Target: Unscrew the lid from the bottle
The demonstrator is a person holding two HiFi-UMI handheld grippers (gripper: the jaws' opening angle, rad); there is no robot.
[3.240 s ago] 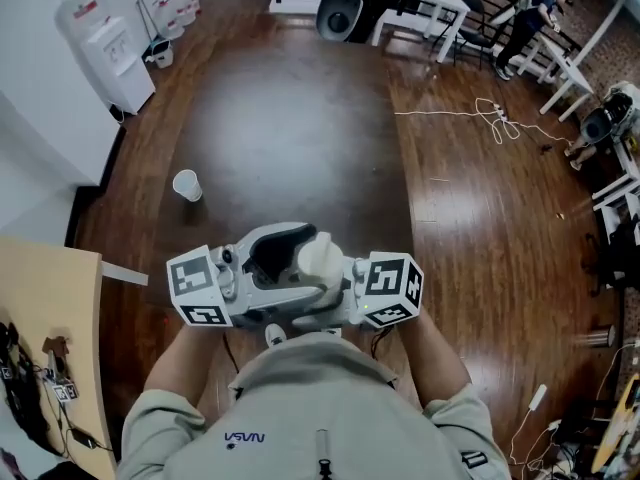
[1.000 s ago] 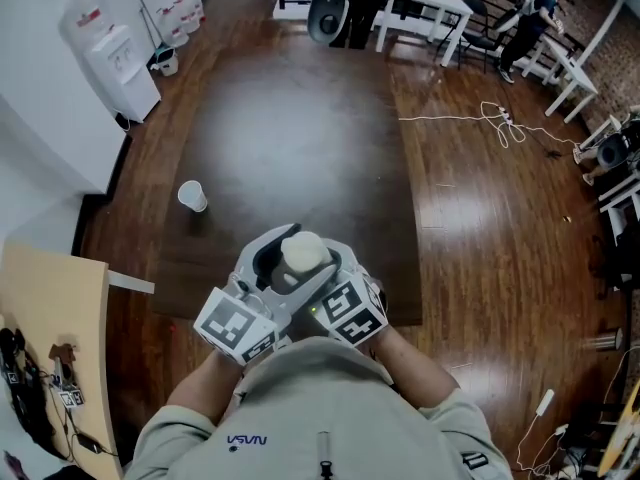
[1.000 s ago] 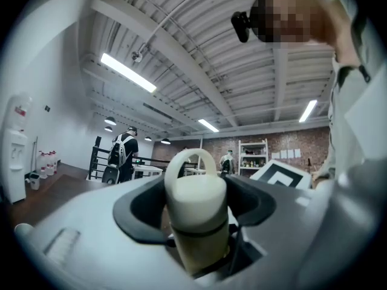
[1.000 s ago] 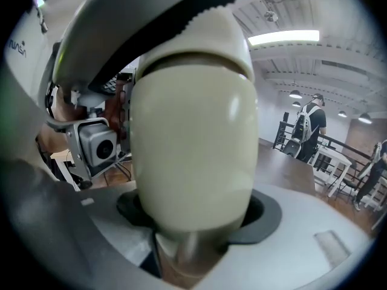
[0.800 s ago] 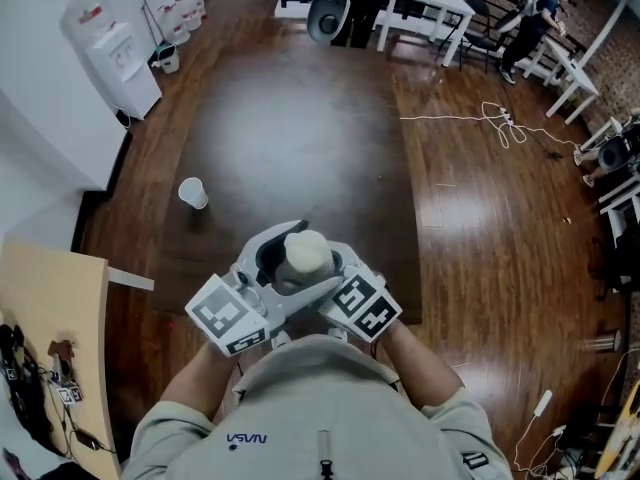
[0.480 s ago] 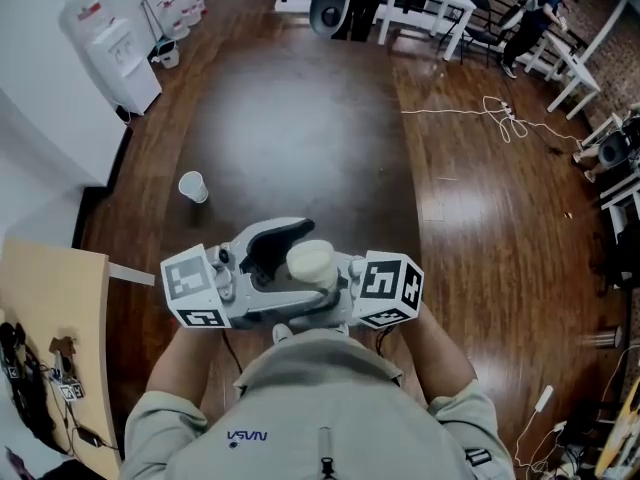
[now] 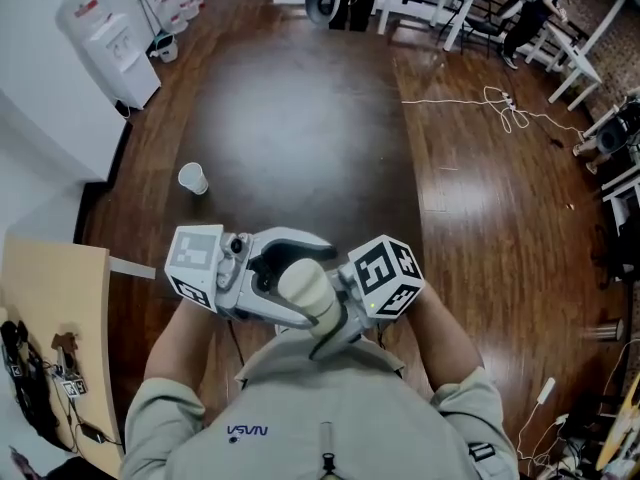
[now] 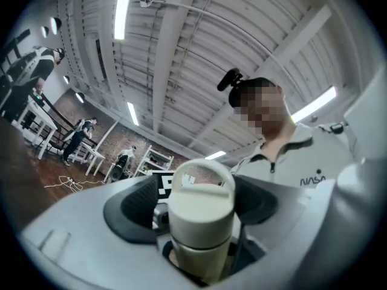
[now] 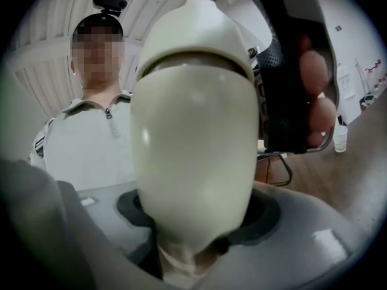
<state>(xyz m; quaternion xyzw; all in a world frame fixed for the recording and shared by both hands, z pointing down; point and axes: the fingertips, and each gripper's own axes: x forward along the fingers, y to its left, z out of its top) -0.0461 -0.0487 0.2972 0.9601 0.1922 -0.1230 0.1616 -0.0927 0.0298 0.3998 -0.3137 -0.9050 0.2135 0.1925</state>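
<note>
Floor (image 7: 300, 118) ahead lies open; cup (image 7: 191, 179) stands apparently well left.

Head view steeply down from above — both gripper views close-up, tilted upward, all three on the bottle (image 9: 193, 162).

Bottle held close to the chest, much of it out of sight

Head view: the bottle (image 7: 306, 290) shows one pale rounded end, the rest buried between the two grippers. Left gripper (image 8: 198, 213) view: the lid (image 8: 201, 183) is plain, but the bottle's lower end sinks into the gap between the jaws, and a marker cube (image 8: 164, 183) behind it is mostly blocked. Right gripper (image 9: 195, 225) view: the bottle fills the middle, soft with nearness, its base lost between the jaws, and partly covers fingers (image 9: 314, 65) on a dark handle. People (image 7: 532, 3) at the far tables are too small to read. Tan table (image 7: 45, 308) is cut by the left edge.
</note>
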